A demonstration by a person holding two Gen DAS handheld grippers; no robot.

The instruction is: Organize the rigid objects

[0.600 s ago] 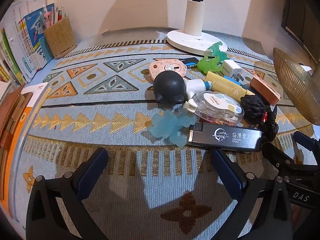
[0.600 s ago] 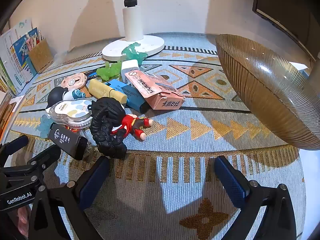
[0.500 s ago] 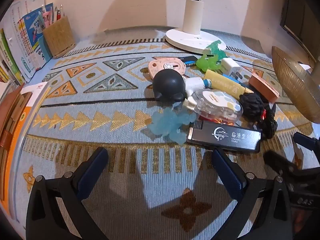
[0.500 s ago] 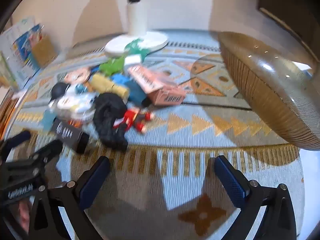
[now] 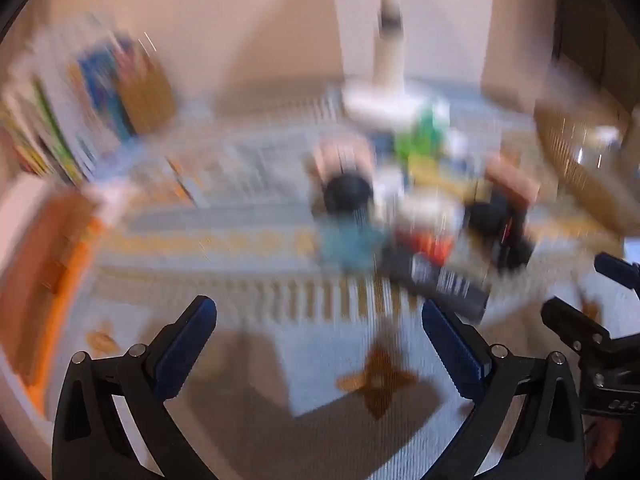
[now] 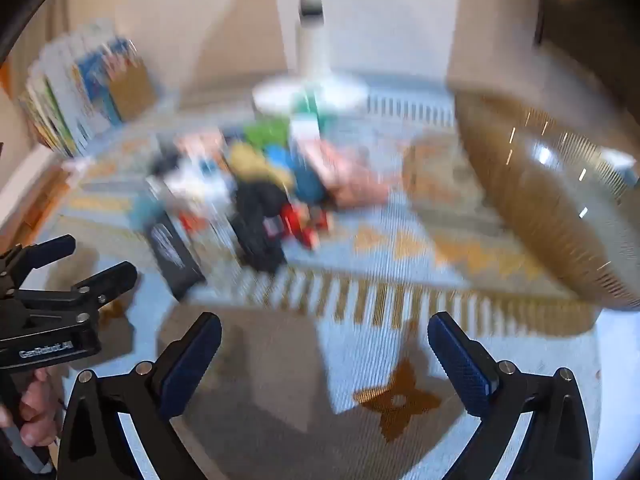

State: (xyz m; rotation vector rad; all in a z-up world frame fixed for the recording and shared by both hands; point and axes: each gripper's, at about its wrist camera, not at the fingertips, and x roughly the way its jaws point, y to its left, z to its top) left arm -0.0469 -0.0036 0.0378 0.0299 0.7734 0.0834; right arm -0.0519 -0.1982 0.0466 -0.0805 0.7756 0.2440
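Both views are badly blurred by motion. A heap of small objects lies on the patterned blue and gold cloth: a black round toy (image 5: 347, 196), a flat black box with white print (image 5: 440, 282) (image 6: 172, 250), a black figure with red parts (image 6: 260, 220), a pink box (image 6: 352, 176) and green pieces (image 5: 416, 140). My left gripper (image 5: 320, 320) is open, with only cloth between its fingers, short of the heap. My right gripper (image 6: 324, 338) is open too, over bare cloth to the right of the heap. The left gripper (image 6: 76, 264) also shows at the right wrist view's left edge.
A large ribbed amber bowl (image 6: 560, 200) stands at the right. A white lamp base and pole (image 5: 388, 92) rise behind the heap. Books and a brown pen holder (image 5: 148, 88) line the back left. An orange folder (image 5: 52, 264) lies along the left edge.
Both cameras have pulled back and up from the heap, which now sits higher and smaller in each view. Both grippers stay open and empty.
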